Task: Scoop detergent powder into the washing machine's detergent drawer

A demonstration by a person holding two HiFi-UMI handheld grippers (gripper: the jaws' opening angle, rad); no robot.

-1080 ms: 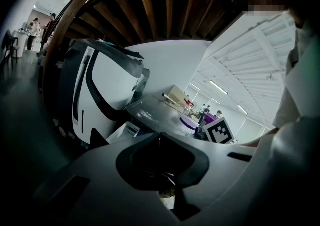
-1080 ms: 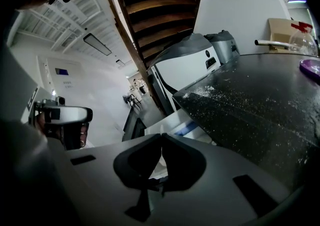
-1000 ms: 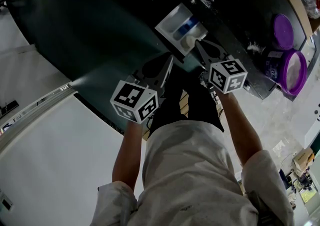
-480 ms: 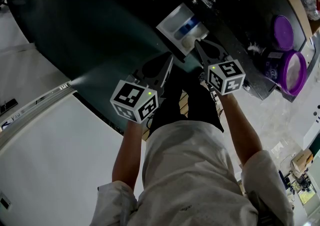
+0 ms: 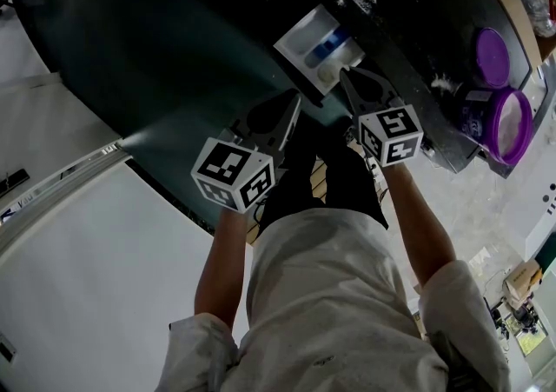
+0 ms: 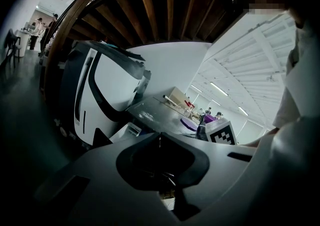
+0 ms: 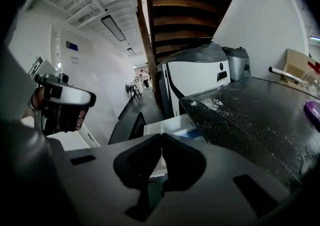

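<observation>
Left gripper (image 5: 294,106) sits just left of and below the detergent drawer (image 5: 306,38), jaws pressed together on nothing. The drawer stands pulled out of the machine front. Right gripper (image 5: 342,77) points at the drawer's near right corner, jaws likewise together and empty. Well right of the drawer stands the open purple tub (image 5: 512,125). Powder likely handles loose, light, easily spilled: lift it by scoop, none visible

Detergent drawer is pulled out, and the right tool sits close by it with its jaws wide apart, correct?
Not quite. The right tool's jaws are together, with nothing held between them, as the right gripper view shows. The rest stands: the detergent drawer is pulled out, and that tool sits close by it.
</observation>
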